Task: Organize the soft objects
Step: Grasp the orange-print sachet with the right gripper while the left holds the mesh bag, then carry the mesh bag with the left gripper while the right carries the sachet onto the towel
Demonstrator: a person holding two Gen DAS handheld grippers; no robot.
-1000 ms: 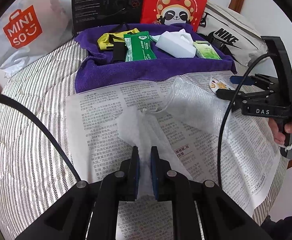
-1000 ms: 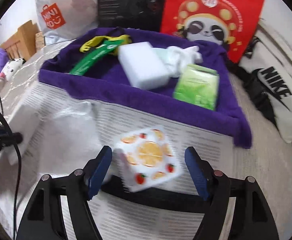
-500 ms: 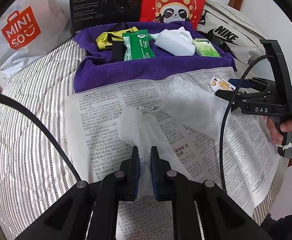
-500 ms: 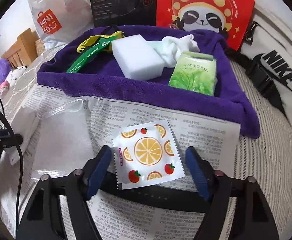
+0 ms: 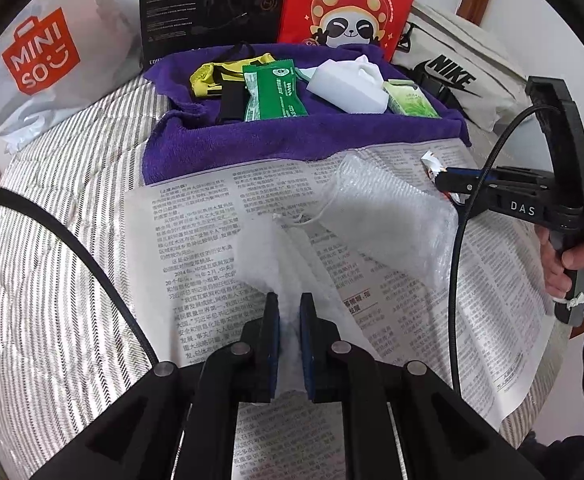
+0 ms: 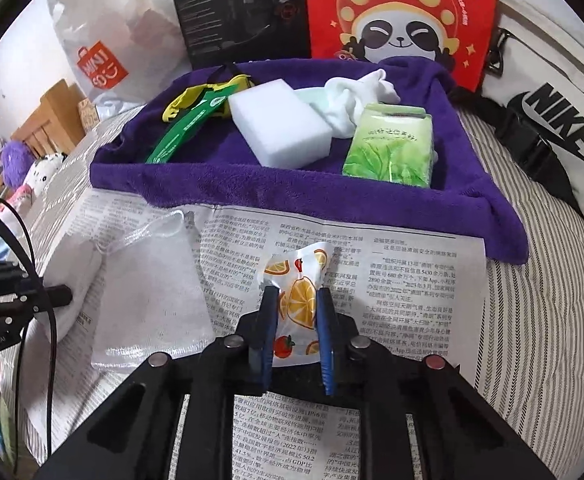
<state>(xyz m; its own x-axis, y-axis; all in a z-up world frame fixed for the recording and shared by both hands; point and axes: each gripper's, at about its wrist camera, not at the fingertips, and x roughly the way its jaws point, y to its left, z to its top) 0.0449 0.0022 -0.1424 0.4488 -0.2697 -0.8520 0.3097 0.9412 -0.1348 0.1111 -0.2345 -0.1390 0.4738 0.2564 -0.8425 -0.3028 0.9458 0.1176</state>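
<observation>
My right gripper (image 6: 294, 296) is shut on a white packet printed with orange slices (image 6: 298, 280), which crumples between the pads above the newspaper (image 6: 392, 280). My left gripper (image 5: 289, 308) is shut on a white fluffy sheet (image 5: 259, 256) that lies on the newspaper (image 5: 195, 232). Beside it rests a clear mesh drawstring pouch (image 5: 388, 224), also in the right wrist view (image 6: 151, 280). A purple towel (image 6: 292, 188) at the back holds a white sponge block (image 6: 279, 128), a green tissue pack (image 6: 390, 148), a white cloth (image 6: 356, 92), a green wipes packet (image 5: 273, 92) and a yellow item (image 5: 211, 74).
Behind the towel stand a black box (image 5: 211, 4), a red panda bag (image 5: 352, 4), a white Miniso bag (image 5: 47, 52) and a white Nike bag (image 5: 460, 76). Striped bedding (image 5: 51, 280) lies under the newspaper. A hand (image 5: 576, 264) grips the right gripper's handle.
The right gripper's jaws closed from wide open onto the orange-print packet, crumpling it upright. The left gripper stayed shut on the fluffy sheet without moving.
</observation>
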